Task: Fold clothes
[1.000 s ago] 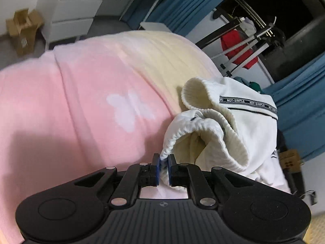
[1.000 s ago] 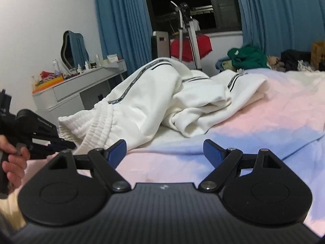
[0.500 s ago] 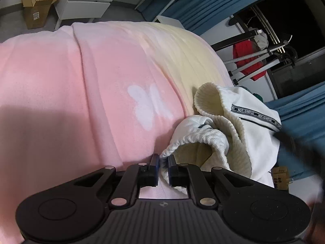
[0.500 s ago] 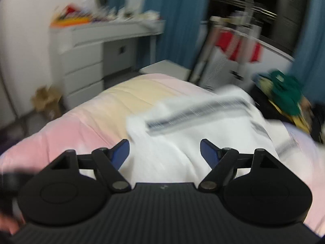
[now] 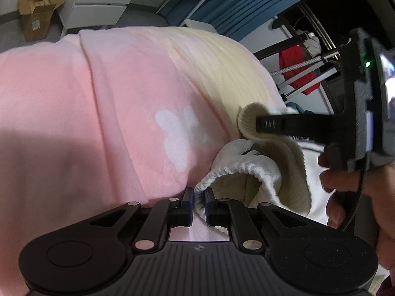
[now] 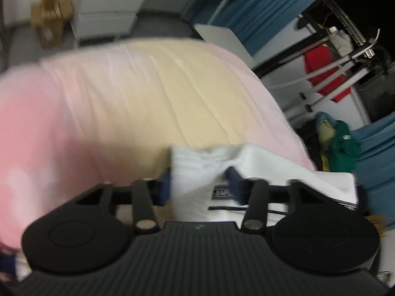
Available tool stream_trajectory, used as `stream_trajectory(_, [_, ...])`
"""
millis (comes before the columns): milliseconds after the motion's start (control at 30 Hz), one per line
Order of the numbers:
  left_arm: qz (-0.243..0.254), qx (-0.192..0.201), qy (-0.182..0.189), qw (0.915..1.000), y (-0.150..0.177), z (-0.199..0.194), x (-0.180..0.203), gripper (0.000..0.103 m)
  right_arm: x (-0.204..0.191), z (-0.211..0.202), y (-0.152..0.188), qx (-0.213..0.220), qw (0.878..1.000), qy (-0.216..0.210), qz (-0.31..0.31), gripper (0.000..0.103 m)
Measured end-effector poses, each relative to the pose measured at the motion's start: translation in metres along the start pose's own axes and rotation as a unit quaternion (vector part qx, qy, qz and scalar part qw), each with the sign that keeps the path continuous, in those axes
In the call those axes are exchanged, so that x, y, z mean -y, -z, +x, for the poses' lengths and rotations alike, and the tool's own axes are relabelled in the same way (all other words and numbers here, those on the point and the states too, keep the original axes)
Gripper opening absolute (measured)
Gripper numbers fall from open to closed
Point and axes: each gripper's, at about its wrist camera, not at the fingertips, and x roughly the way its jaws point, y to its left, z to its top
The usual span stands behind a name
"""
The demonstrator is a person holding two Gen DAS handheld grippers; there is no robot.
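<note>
White sweatpants (image 5: pixel 259 170) with a ribbed waistband and a black lettered stripe lie bunched on the pink and yellow blanket (image 5: pixel 123 98). My left gripper (image 5: pixel 198 197) is shut on the waistband's edge. My right gripper (image 6: pixel 198 185) is open, its blue pads on either side of a fold of the white sweatpants (image 6: pixel 197 172) near the stripe. In the left wrist view the right gripper's black finger (image 5: pixel 291 124) reaches over the far waistband edge, held by a hand (image 5: pixel 353 187).
Beyond the bed's far edge stand white drawers (image 5: pixel 98 12) and a cardboard box (image 5: pixel 37 12) on the floor. Blue curtains (image 5: pixel 246 2), a drying rack with a red garment (image 5: pixel 298 69) and a green clothes pile (image 6: pixel 340 148) are to the right.
My right gripper has swung over from the far side and come down onto the sweatpants, its pads now around a fold. My left gripper stays shut on the waistband.
</note>
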Motion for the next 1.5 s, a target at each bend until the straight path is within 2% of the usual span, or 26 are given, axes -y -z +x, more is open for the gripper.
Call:
stream_trajectory(100, [0.007, 0.000, 0.001, 1.0000, -0.001, 0.000, 0.002, 0.010, 0.009, -0.022, 0.012, 0.034, 0.998, 0.040, 0.022, 0.028])
stream_trajectory(133, [0.013, 0.000, 0.000, 0.9999, -0.002, 0.000, 0.003, 0.010, 0.016, -0.033, 0.017, 0.045, 0.997, 0.059, 0.034, 0.010])
stream_trajectory(300, [0.032, 0.015, -0.004, 0.9994, -0.003, 0.001, 0.011, 0.010, 0.056, -0.091, 0.065, 0.082, 0.984, 0.118, 0.100, 0.010])
stream_trajectory(467, [0.086, 0.042, -0.006, 0.9954, 0.004, -0.014, 0.025, 0.015, 0.090, -0.147, 0.143, 0.123, 0.963, 0.129, 0.201, 0.010])
stream_trajectory(533, [0.120, 0.058, -0.018, 0.9910, 0.009, -0.017, 0.035, 0.021, 0.095, -0.160, 0.180, 0.133, 0.952, 0.119, 0.247, 0.010])
stream_trajectory(700, [0.172, 0.071, -0.046, 0.9815, 0.022, -0.014, 0.050, 0.021, 0.097, -0.165, 0.269, 0.112, 0.921, 0.060, 0.368, 0.010])
stream_trajectory(800, [0.196, 0.070, -0.063, 0.9760, 0.035, -0.015, 0.058, 0.021, 0.088, -0.152, 0.309, 0.095, 0.904, 0.022, 0.417, 0.011])
stream_trajectory(900, [0.231, 0.076, -0.084, 0.9664, 0.043, -0.022, 0.058, 0.021, 0.077, -0.134, 0.341, 0.068, 0.884, -0.014, 0.462, 0.011])
stream_trajectory(967, [0.249, 0.082, -0.100, 0.9597, 0.050, -0.022, 0.063, 0.021, 0.074, -0.124, 0.355, 0.053, 0.864, -0.040, 0.499, 0.011])
stream_trajectory(1000, [0.250, 0.083, -0.104, 0.9591, 0.053, -0.023, 0.064, 0.021, 0.073, -0.120, 0.362, 0.045, 0.853, -0.053, 0.518, 0.011])
stream_trajectory(1267, [0.234, 0.085, -0.109, 0.9624, 0.046, -0.025, 0.057, 0.026, 0.070, -0.118, 0.365, 0.047, 0.843, -0.069, 0.531, 0.012])
stream_trajectory(1367, [0.240, 0.094, -0.103, 0.9608, 0.050, -0.029, 0.057, 0.025, 0.074, -0.138, 0.363, 0.070, 0.850, -0.066, 0.518, 0.015])
stream_trajectory(1500, [0.267, 0.108, -0.097, 0.9526, 0.056, -0.036, 0.063, 0.025, 0.077, -0.186, 0.352, 0.143, 0.874, -0.058, 0.461, 0.018])
